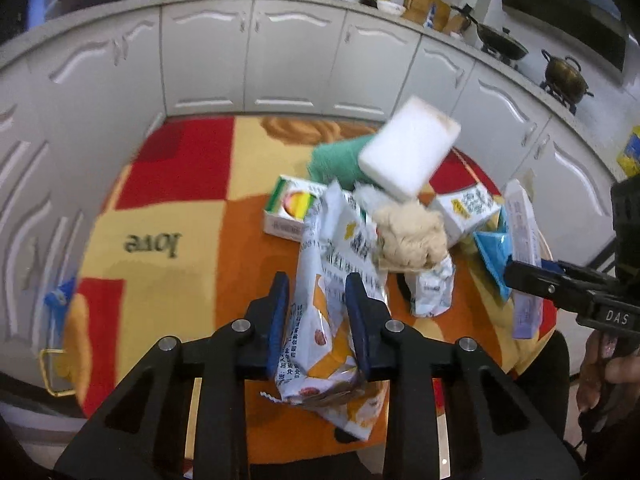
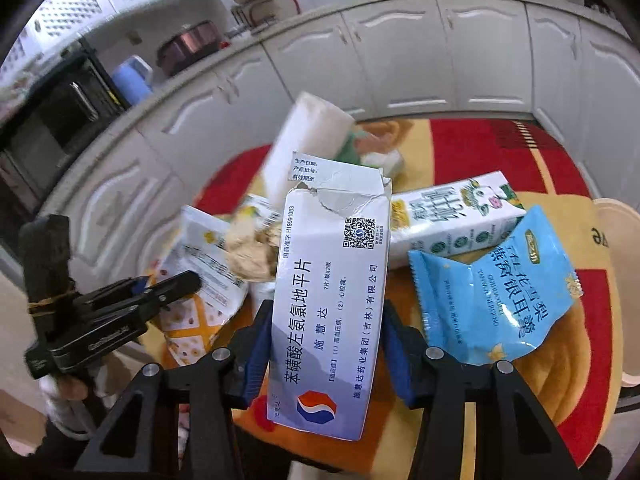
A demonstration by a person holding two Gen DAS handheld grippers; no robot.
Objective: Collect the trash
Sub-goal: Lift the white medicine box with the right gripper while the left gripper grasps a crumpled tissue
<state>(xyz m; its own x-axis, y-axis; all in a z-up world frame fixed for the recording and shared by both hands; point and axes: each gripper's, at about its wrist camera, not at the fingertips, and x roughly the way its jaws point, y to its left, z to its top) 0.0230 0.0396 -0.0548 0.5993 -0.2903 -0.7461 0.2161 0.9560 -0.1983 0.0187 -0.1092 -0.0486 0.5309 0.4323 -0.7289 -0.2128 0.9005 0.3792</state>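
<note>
Trash lies heaped on my patterned cloth (image 1: 168,200). My left gripper (image 1: 318,320) is pinched on a crinkly snack bag (image 1: 340,280), light, slippery film, best nipped at a flat edge. My right gripper (image 2: 324,344) clamps a torn medicine box (image 2: 332,280) across its width; thin card, it probably crushes easily. A blue packet (image 2: 492,292) and milk carton (image 2: 452,216) remain beside it.
</note>
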